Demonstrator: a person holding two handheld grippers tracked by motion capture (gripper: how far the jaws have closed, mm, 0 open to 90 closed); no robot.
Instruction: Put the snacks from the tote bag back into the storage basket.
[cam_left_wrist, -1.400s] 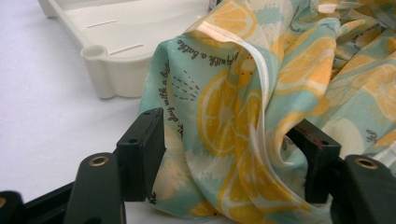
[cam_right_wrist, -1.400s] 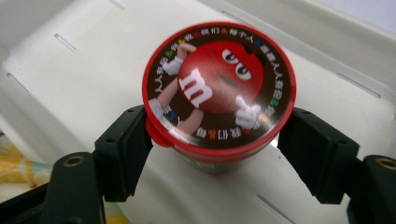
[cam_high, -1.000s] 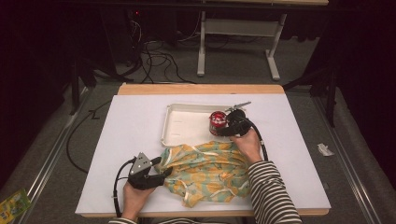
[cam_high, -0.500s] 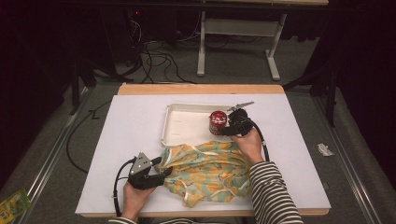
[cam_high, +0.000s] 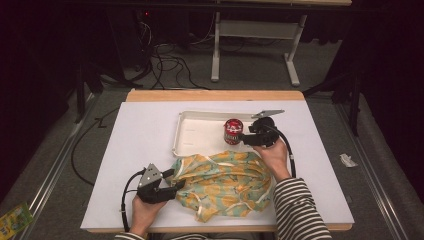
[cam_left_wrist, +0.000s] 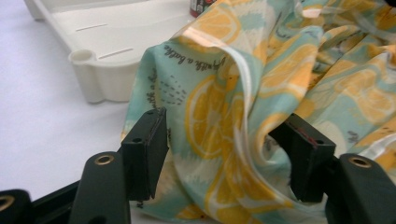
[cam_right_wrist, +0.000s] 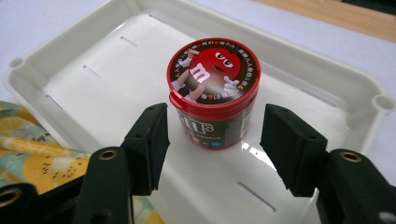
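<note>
White table cover (cam_high: 135, 150), floor cables (cam_high: 165, 57), metal frame legs (cam_high: 216, 55), green packet (cam_high: 12, 220)

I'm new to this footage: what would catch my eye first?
The red-lidded candy jar stands upright in the white tray, with the right gripper open around it. In front of the tray lies a crumpled lemon-print cloth, its edge between the left gripper's fingers.

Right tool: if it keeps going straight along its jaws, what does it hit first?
Most likely the red-lidded candy jar standing in the white tray. The right tool points at it with open jaws to either side, which have just been closing a little; the pads look apart from the jar, though depth is hard to judge.
</note>
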